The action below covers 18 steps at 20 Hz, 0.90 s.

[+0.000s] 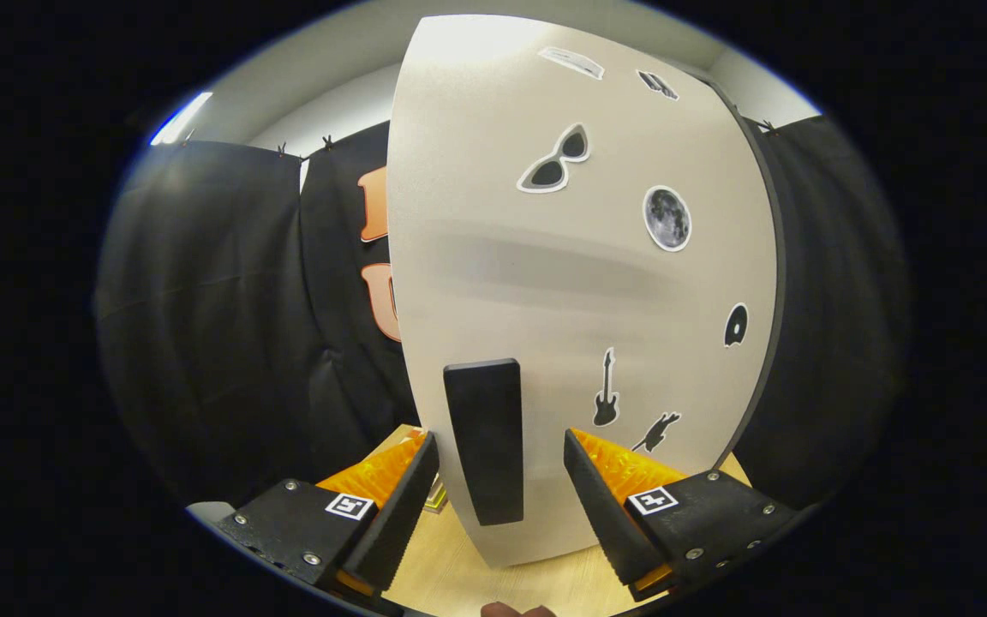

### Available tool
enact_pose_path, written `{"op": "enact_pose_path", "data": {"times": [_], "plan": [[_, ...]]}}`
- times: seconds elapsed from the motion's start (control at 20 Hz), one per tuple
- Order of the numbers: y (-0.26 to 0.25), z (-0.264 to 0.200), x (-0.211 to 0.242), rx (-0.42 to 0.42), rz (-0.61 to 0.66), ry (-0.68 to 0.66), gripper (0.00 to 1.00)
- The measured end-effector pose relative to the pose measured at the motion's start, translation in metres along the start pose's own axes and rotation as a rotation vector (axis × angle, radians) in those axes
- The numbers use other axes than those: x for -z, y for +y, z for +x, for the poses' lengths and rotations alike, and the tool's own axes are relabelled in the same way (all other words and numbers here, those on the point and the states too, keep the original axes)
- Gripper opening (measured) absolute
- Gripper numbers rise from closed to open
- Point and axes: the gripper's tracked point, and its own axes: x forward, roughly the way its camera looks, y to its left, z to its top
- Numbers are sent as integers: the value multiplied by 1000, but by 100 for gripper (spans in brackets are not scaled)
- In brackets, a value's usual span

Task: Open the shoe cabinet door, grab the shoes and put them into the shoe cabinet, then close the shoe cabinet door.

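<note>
Black door handle [485, 441] between open jaws — untouched.

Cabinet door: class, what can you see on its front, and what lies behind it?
On the door: a black handle between the open gripper fingers, and stickers, including sunglasses and a moon. The door hides whatever is behind it.
</note>
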Motion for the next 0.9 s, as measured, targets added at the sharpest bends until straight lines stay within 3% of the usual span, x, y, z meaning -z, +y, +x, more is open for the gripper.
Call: {"op": "enact_pose_path", "data": {"times": [0.9], "plan": [[1, 47, -3, 35, 44, -20, 93]]}}
